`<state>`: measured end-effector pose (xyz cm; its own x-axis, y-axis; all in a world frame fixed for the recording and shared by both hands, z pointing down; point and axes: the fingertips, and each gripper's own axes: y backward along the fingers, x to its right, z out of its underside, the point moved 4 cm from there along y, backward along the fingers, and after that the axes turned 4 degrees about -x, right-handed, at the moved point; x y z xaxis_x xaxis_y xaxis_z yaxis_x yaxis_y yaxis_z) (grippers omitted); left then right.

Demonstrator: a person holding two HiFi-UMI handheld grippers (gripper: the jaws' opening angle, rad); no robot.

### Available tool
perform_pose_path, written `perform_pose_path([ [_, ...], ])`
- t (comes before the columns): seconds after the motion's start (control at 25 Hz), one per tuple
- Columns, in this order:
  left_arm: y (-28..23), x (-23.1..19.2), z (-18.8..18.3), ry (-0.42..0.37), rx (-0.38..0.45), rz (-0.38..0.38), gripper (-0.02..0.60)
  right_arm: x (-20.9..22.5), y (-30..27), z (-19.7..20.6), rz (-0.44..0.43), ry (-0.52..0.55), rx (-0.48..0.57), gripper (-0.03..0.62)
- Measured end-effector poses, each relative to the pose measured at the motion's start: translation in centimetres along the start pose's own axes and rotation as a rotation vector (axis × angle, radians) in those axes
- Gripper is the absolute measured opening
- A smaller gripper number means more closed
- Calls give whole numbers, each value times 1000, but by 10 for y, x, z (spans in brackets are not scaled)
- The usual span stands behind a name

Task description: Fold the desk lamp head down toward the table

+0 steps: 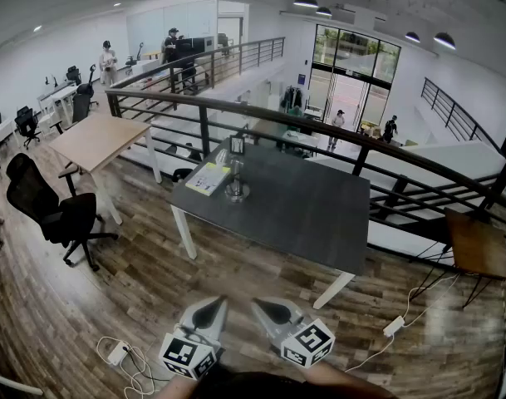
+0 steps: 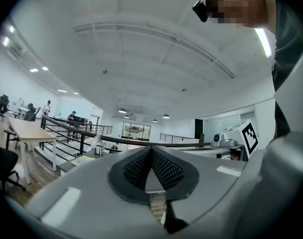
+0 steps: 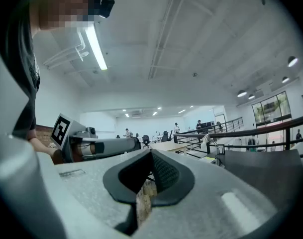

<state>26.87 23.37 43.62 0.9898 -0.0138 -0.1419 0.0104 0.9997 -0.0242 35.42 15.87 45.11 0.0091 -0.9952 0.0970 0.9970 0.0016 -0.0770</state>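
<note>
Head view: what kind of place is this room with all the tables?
Probably an open-plan office, on an upper level. There are a wooden desk, a black swivel chair, and a metal railing overlooking a lower floor with glass doors.

black office chair [image 1: 38, 198] | light wooden desk [image 1: 99, 138] beside it | dark railing [image 1: 204, 130] behind

The dark grey matte surface [image 1: 311, 210] carries a silvery metal desk lamp [image 1: 235, 179], with a yellow-green flat booklet [image 1: 208, 178] beside the lamp.
</note>
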Motion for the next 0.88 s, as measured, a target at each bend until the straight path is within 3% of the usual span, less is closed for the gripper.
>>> perform_pose_path([
  [0.52, 4, -24, 6, 26, -18, 15, 2, -2, -21, 0, 22, -22, 8, 2],
  [0.88, -8, -79, 9, 48, -18, 37, 2, 6, -76, 7, 31, -53, -4, 2],
])
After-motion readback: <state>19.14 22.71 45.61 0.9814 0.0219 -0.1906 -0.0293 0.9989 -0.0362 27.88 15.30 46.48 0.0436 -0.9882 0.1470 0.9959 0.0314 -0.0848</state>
